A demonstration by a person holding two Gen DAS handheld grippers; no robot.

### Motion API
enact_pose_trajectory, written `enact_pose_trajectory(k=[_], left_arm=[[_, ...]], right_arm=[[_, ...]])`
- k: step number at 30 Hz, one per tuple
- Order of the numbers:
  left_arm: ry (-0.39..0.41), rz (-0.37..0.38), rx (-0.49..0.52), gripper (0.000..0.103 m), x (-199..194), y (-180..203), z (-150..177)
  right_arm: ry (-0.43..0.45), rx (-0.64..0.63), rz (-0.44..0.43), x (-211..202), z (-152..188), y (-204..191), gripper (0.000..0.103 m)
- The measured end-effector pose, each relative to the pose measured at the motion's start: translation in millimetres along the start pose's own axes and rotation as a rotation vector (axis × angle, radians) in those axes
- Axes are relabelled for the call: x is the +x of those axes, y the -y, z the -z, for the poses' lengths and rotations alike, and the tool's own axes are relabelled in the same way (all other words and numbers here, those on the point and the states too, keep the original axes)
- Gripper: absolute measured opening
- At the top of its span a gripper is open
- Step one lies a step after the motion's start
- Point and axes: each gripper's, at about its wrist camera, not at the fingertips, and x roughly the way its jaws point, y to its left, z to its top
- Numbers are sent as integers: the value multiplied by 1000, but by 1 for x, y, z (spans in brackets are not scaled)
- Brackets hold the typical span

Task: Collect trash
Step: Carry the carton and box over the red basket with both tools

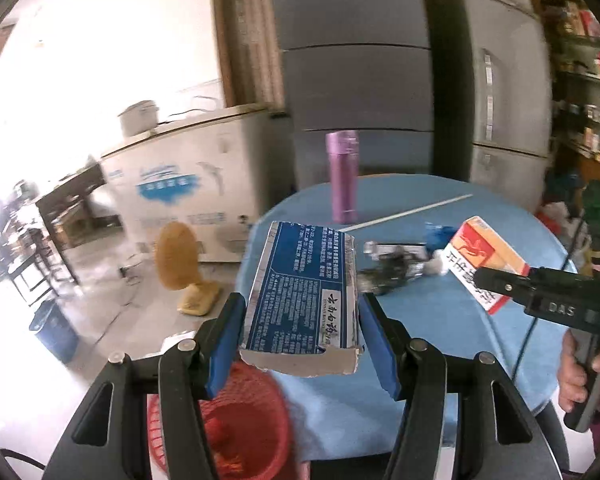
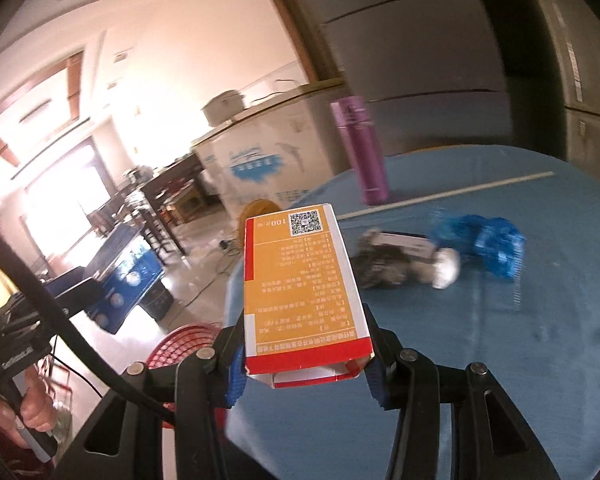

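The left gripper (image 1: pixel 300 336) clamped a torn blue carton (image 1: pixel 304 292), the right gripper (image 2: pixel 304 360) an orange-red box (image 2: pixel 300 280), both pointing lengthwise away over the table (image 2: pixel 500 340).

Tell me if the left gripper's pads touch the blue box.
Touching: the left wrist view shows the left gripper with both pads against the blue box.

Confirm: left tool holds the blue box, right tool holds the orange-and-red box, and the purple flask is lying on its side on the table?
Not quite. The purple flask stands upright on the table, as the left wrist view shows. Left tool holds the blue box; right tool holds the orange-and-red box.
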Motion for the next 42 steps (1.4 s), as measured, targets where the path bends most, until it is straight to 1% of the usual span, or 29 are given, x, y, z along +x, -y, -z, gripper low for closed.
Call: enact_pose_trajectory(k=[6,10,12,19,25,37,42], left_arm=[[-15,-132,-39,60,-7,-36,8],[-11,-203,-47,60,-13,-55,14],[-15,-225,-59,60,-12,-66,18],[-46,-267,-98,60,-7,-93,29],[-72,-288,-116,60,4,-108,36],[-133,-297,-138,60,25,-122,48],[-152,-297,-142,60,32,-125,52]], right_arm=[[-28,-64,-59,17,-2,-45,50],[-52,-91,-101,31,-2,-70,50],[-74,-104,-120,42,-1,-84,50],[-162,-147,-173,81,8,-121,50],[-219,-166,-204,111,14,-143,50],[-337,-124,-254,166,27,-156,50],[-369,-114,-263,180,33,-159,51]])
